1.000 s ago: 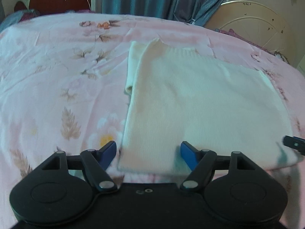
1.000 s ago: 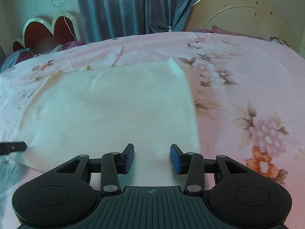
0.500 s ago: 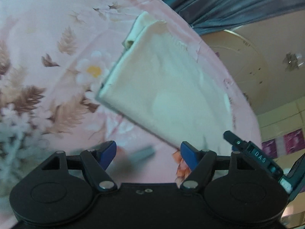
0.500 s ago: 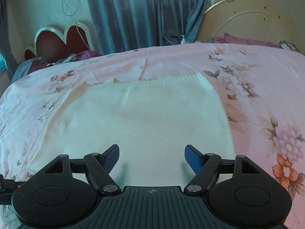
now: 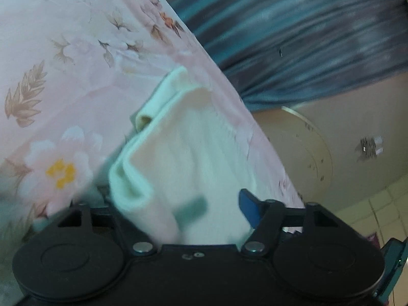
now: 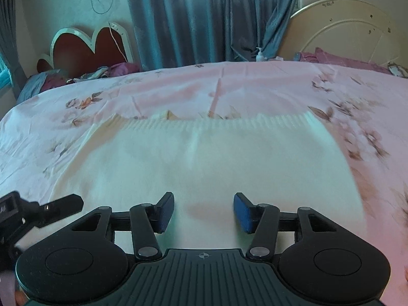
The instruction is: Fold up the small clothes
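Since half a second ago, the left claw (image 5: 196,211) has tilted further and closed in on the cream garment (image 5: 183,163): the near left corner of the cloth, which then lay flat beyond the fingers, now bunches up between them, reaching back to the claw body. Left jaws are spread wide; only the right blue pad (image 5: 248,210) shows, the other hidden by cloth. No pinch is visible. The view is motion-blurred.

Right claw (image 6: 202,210) has narrowed its gap compared with the earlier frame but remains spread, with nothing pinched, hovering over the garment's (image 6: 204,168) near edge.

The garment lies on the pink floral bedspread (image 6: 229,84), long axis running left to right, ribbed hem on the far side. In the left view a folded layer sticks out at the far left end.

Right claw is level, pointing toward the curtain (image 6: 204,17); the left claw (image 6: 43,210) shows at its near left.
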{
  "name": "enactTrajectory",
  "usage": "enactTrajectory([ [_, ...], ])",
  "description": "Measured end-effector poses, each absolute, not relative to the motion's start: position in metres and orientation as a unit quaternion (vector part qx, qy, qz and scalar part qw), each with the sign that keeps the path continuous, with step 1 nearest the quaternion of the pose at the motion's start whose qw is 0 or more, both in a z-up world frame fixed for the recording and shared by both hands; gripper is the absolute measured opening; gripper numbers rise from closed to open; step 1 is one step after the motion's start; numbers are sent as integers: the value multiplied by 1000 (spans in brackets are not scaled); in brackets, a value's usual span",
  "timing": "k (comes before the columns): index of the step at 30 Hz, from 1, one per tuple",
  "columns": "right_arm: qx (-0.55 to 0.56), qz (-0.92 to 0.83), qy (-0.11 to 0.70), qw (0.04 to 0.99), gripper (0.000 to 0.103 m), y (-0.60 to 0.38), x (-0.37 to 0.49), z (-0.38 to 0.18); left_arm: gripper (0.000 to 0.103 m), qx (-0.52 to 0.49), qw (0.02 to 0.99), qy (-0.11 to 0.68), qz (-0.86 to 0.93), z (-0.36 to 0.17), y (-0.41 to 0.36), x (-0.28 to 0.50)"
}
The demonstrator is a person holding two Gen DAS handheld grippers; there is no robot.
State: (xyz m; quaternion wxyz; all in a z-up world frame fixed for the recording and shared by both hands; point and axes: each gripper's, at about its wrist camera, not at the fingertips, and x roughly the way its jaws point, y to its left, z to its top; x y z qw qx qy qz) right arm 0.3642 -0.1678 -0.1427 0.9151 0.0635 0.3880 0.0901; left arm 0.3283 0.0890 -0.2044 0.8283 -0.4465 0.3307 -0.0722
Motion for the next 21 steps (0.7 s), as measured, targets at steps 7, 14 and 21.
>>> enactTrajectory([
  [7,-17,81,382,921,53,-144,370,-168,22,-494,808,319,-45,-220,101,336],
  [14,-31,92,368,925,53,-144,362,-173,13,-443,840,311,-23,-198,87,336],
  [21,69,128,375,916,53,-188,369,-154,7,-268,918,281,-79,-129,22,346],
])
